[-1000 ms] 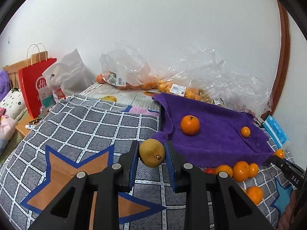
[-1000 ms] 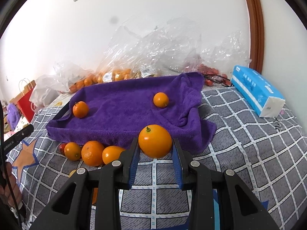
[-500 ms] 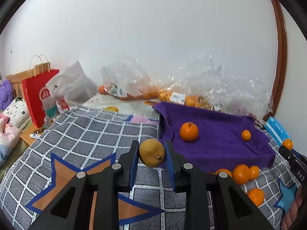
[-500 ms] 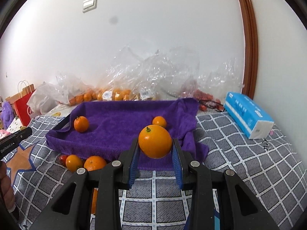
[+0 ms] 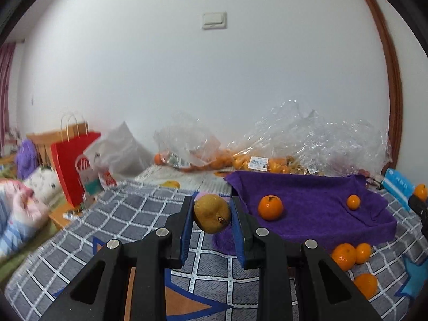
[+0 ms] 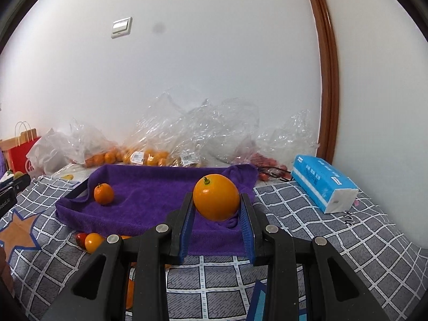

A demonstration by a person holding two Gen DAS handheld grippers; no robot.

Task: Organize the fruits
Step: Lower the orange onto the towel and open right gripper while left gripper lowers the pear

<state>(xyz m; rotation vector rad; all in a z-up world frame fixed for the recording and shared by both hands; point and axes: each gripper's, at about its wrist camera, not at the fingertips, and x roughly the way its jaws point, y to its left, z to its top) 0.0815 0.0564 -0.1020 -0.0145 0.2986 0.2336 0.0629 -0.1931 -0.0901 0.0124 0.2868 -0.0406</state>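
My left gripper (image 5: pixel 211 214) is shut on a brownish-yellow pear (image 5: pixel 211 213), held in the air to the left of a tray lined with a purple towel (image 5: pixel 315 203). Two oranges (image 5: pixel 270 207) lie on the towel. My right gripper (image 6: pixel 216 208) is shut on a large orange (image 6: pixel 216 197), held above the near edge of the purple towel (image 6: pixel 149 208). One small orange (image 6: pixel 103 193) shows on the towel in the right wrist view. Loose oranges (image 5: pixel 350 252) lie on the checked blanket in front of the tray.
Clear plastic bags of oranges (image 5: pixel 240 157) lie along the wall behind the tray. A blue tissue pack (image 6: pixel 323 184) lies right of the tray. A red paper bag (image 5: pixel 72 168) and a white plastic bag (image 5: pixel 117 155) stand at the left. A red fruit (image 6: pixel 80 239) lies by the loose oranges.
Both grippers have risen with their fruit and tilted up, so more wall shows. The right gripper has moved closer to the towel's near edge.
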